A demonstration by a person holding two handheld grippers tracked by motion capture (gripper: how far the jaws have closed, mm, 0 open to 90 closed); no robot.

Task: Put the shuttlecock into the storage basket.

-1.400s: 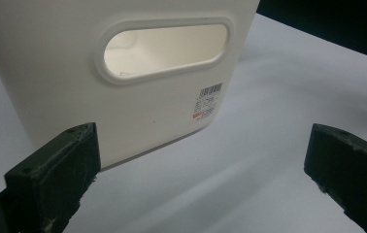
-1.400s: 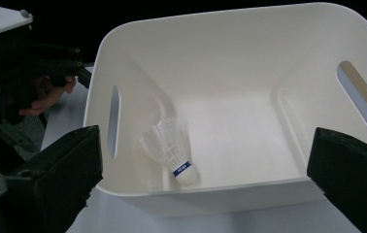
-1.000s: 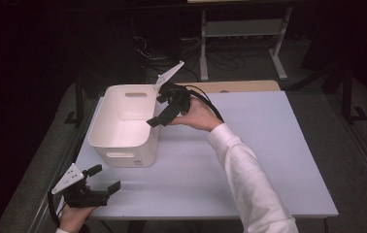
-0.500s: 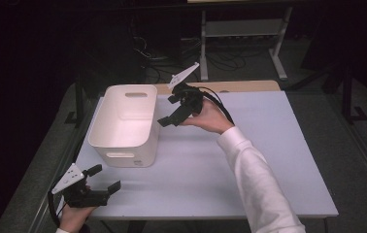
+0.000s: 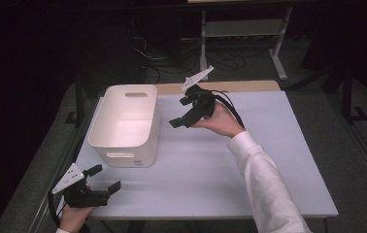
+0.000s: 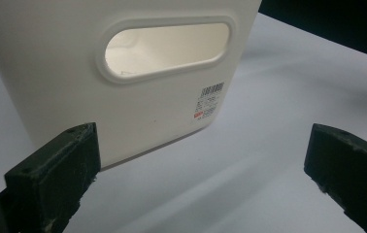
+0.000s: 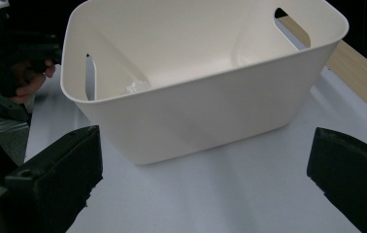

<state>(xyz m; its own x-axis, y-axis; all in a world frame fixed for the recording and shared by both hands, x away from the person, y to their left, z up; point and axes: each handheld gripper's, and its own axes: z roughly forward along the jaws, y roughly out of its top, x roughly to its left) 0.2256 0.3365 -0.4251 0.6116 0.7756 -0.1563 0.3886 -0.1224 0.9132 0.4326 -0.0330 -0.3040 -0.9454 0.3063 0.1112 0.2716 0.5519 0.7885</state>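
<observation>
R gripper [image 5: 184, 112] jaws wide apart, empty, beside white bin [image 5: 125, 124], L gripper [image 5: 101, 178] jaws spread, holding nothing

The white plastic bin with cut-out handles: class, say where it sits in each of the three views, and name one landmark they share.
High view: white plastic bin left of centre on the table.
Left gripper view: its end wall, upper left.
Right gripper view: upper centre, seen from the side.
Shared landmark: the oval handle slot.
</observation>
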